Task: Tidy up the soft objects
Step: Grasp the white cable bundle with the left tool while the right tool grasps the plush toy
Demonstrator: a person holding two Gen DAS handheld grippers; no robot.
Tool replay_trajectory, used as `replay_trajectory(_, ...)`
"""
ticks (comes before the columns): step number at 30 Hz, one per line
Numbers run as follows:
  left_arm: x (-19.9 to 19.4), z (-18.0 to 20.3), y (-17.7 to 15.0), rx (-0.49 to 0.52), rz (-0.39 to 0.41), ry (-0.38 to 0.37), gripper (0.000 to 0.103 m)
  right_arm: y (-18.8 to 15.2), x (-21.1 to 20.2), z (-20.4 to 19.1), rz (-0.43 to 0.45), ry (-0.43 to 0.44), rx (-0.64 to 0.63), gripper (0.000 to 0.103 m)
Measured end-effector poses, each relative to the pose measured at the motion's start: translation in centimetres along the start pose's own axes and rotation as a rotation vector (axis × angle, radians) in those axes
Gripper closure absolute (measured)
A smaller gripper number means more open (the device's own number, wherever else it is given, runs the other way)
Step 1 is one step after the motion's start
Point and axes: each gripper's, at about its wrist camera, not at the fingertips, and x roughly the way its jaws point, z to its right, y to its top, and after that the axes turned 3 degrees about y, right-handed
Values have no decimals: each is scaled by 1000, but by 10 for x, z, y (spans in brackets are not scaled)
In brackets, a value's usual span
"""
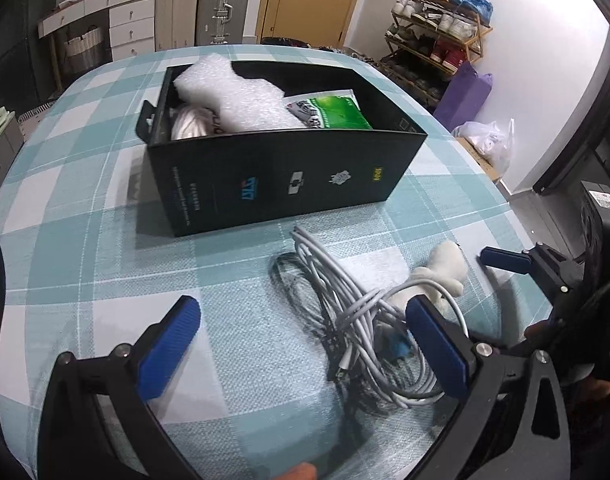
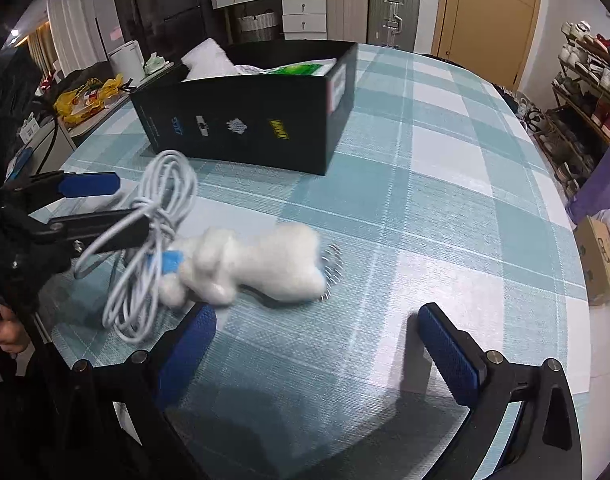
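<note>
Left wrist view is looking down into the box (image 1: 281,176): foam (image 1: 241,100), a green packet (image 1: 337,114) and something pale under the foam are sitting inside. Right wrist view is showing only the box (image 2: 245,120) side wall and the tops of those items.

Left gripper (image 1: 301,344) jaws are standing spread, empty, over the cables (image 1: 369,328), a white coil tangled with a black one, lying on the desk (image 1: 85,240) in front of the box. In the right view the left gripper (image 2: 101,208) is sitting at the left edge with the white cable (image 2: 153,240) looping over its near finger; contact hard to tell.

The plush (image 2: 261,268), white, is lying on the desk just right of the cables, blurred, head end touching them; a wire spring bit is showing at its far end. In the left view the plush (image 1: 441,276) is half hidden behind the right finger.

Right gripper (image 2: 317,348) jaws are spread wide, empty, just short of the plush. Desk to the right is lying open up to its curved edge.
</note>
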Motion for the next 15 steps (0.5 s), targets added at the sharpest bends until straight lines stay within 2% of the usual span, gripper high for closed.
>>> replay_trajectory(8, 3, -10, -2, -31, -18, -51, 0, 1, -9, 2, 41, 128, 8, 1)
replay_trajectory(15, 9, -9, -1, -52, -26, -75, 1, -1, -5, -7, 50, 138, -11, 2)
